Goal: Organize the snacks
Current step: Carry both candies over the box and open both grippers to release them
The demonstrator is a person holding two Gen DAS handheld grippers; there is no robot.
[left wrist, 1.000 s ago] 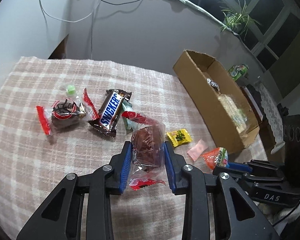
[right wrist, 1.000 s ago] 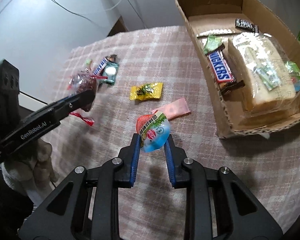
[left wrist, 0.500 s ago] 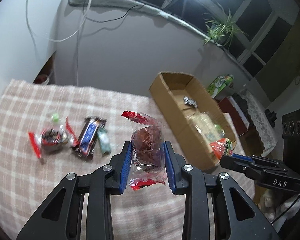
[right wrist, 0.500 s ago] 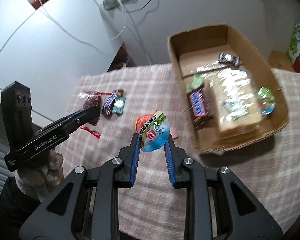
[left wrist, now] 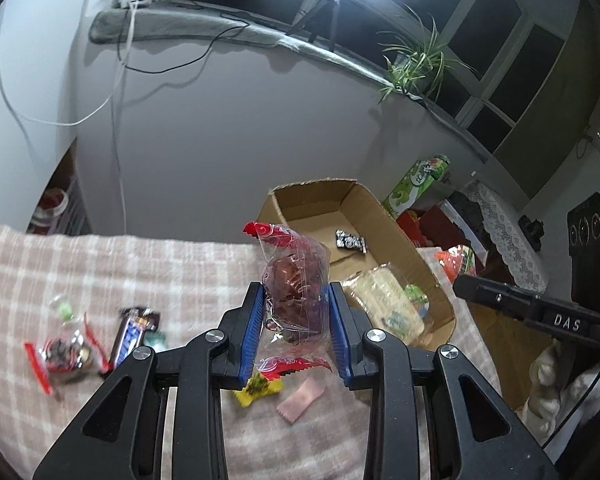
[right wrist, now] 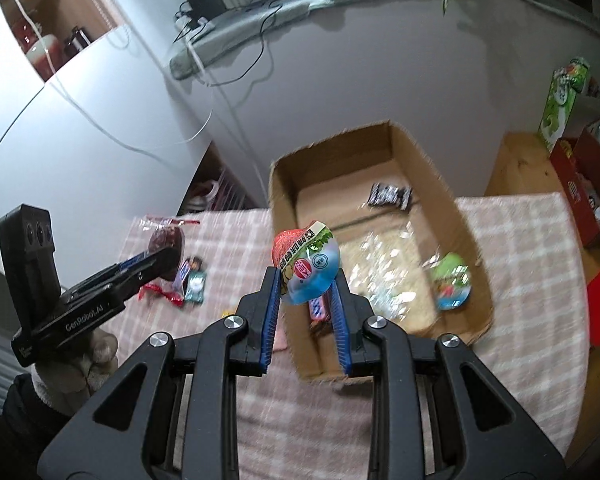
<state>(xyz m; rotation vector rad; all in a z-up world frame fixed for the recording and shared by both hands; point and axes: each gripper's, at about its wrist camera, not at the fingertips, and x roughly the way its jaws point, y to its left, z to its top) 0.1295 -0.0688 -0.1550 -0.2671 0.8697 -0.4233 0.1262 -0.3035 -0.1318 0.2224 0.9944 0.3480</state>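
My left gripper (left wrist: 296, 300) is shut on a clear red-ended packet with a brown cake (left wrist: 294, 284), held high above the checked tablecloth. My right gripper (right wrist: 306, 284) is shut on a jelly cup (right wrist: 306, 268) with a red and blue lid, held above the near left corner of the cardboard box (right wrist: 428, 160). The box (left wrist: 384, 208) holds a clear bread packet (right wrist: 388, 268), a Snickers bar (right wrist: 318, 308), a second jelly cup (right wrist: 450, 284) and a small black sweet (right wrist: 390, 194). The right gripper (left wrist: 466, 280) also shows at the right of the left wrist view.
On the cloth lie a Snickers bar (left wrist: 134, 332), a red-ended cake packet (left wrist: 62, 354), a green sweet (left wrist: 64, 310), a yellow sachet (left wrist: 258, 390) and a pink sachet (left wrist: 302, 398). A green carton (right wrist: 562, 96) and red boxes (right wrist: 584, 192) stand right of the table.
Both grippers have risen and tilted up with their snacks still held. The right one has moved over the box's near left corner; the left one has moved toward the box.
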